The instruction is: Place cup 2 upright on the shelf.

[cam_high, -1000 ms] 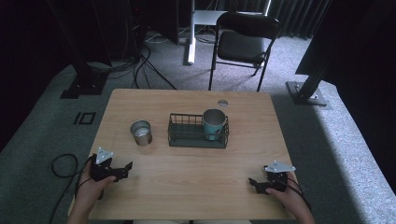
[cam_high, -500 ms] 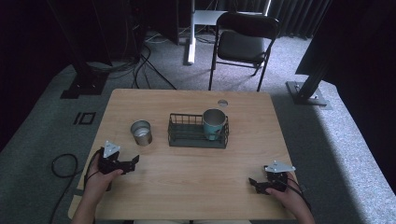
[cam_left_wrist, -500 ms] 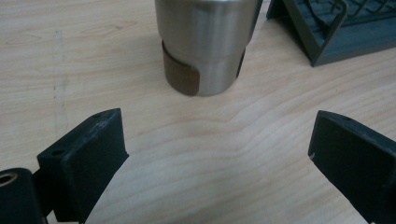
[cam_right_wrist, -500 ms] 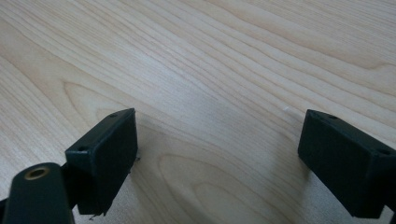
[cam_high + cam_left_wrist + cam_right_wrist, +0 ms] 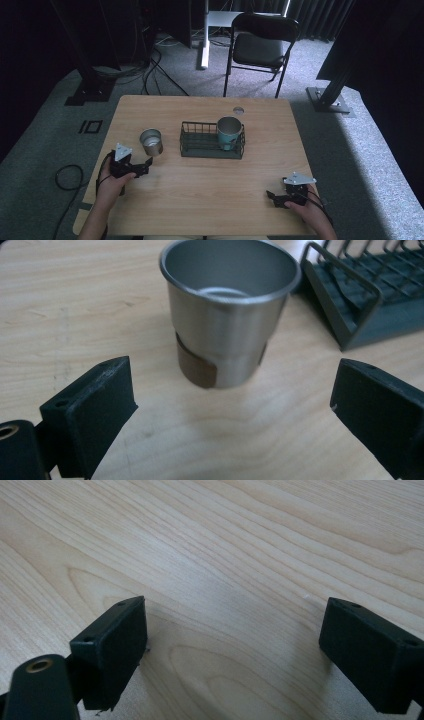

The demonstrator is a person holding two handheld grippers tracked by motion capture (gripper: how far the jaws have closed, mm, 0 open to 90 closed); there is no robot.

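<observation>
A small steel cup (image 5: 151, 142) (image 5: 229, 310) stands upright on the wooden table (image 5: 210, 200), left of a dark wire rack (image 5: 200, 145) (image 5: 360, 305). A teal mug (image 5: 229, 132) stands in the rack's right end. My left gripper (image 5: 145, 164) (image 5: 235, 415) is open just short of the steel cup, its jaws spread wide and pointed at it with nothing between them. Near the table's front right corner my right gripper (image 5: 272, 196) (image 5: 232, 655) rests low over bare wood, open and empty.
A round hole (image 5: 238, 110) sits in the table near its far edge. Beyond the table stand a black folding chair (image 5: 260, 47), stand bases and cables on grey carpet. A cable loop (image 5: 67, 177) lies on the floor at the left.
My left gripper has moved forward and to the right, closing in on the steel cup. The right gripper has stayed in place.
</observation>
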